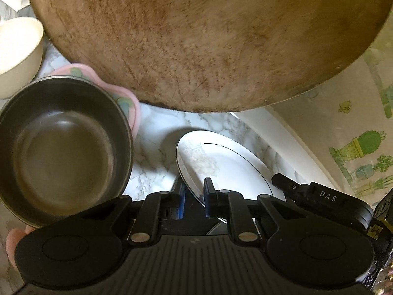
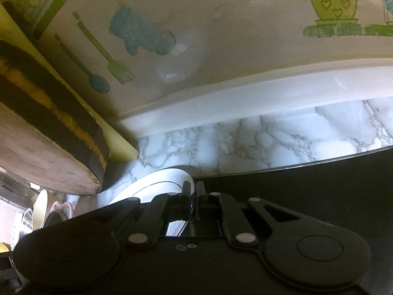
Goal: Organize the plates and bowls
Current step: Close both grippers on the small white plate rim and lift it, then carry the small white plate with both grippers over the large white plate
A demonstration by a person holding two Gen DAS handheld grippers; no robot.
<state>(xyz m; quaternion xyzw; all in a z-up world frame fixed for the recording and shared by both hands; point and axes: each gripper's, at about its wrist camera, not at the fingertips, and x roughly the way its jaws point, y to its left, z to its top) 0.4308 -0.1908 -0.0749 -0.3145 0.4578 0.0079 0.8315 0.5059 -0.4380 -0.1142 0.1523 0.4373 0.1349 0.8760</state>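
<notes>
White plate [image 1: 228, 162] w/ faint floral print (grey-rimmed, prob.), marble counter [image 1: 157, 157].

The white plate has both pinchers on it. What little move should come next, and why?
Probably lift the white plate a bit higher, level, before carrying it. The left gripper and right gripper each pinch its rim, and it hangs tilted, low over the marble counter, with the steel bowl close beside it and the round wooden board overhanging.

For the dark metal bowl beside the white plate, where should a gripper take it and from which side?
Grip the dark metal bowl by its thin upright rim, coming from above, one finger inside. It stands mouth-up and looks too wide to span.
</notes>
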